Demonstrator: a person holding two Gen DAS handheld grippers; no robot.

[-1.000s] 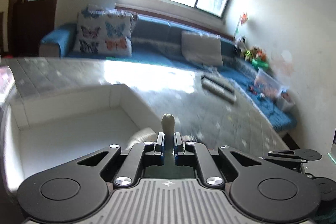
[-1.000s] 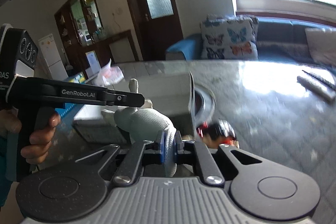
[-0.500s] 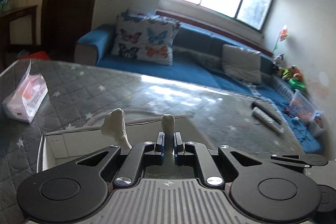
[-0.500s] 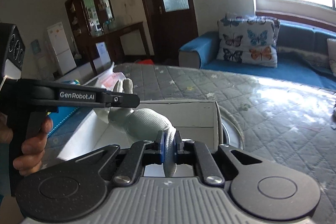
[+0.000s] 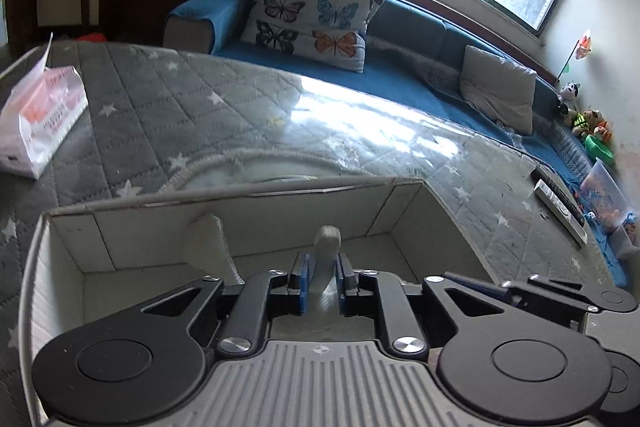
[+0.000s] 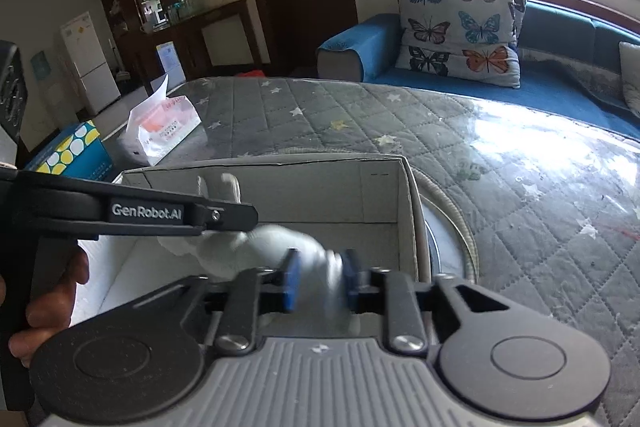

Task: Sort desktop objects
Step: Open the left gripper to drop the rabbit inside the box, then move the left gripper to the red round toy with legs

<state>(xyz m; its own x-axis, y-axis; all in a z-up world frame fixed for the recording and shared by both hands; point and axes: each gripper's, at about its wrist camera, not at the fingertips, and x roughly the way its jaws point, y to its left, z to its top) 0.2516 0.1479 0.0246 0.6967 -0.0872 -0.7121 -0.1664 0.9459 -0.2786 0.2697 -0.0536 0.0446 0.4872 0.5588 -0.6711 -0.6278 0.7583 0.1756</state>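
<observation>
A white knit glove (image 6: 244, 247) hangs over the open white cardboard box (image 6: 384, 195). In the left wrist view one glove finger (image 5: 326, 251) stands between my left gripper's (image 5: 322, 277) blue pads, which have parted a little around it. In the right wrist view the glove's cuff is blurred between my right gripper's (image 6: 318, 283) pads, which stand apart. The left gripper's body (image 6: 132, 215) shows in the right wrist view, held by a hand. The box (image 5: 248, 227) fills the foreground of the left wrist view.
The box sits on a grey quilted star-pattern table cover (image 5: 192, 107) under clear plastic. A tissue pack (image 5: 40, 119) lies far left, also in the right wrist view (image 6: 160, 127), beside a blue dotted box (image 6: 68, 151). Remote controls (image 5: 560, 203) lie at the right edge. A blue sofa stands behind.
Both grippers carried the glove over the box and lowered it inside. The right jaws have opened from a tight grip; the left jaws have loosened around the glove finger.
</observation>
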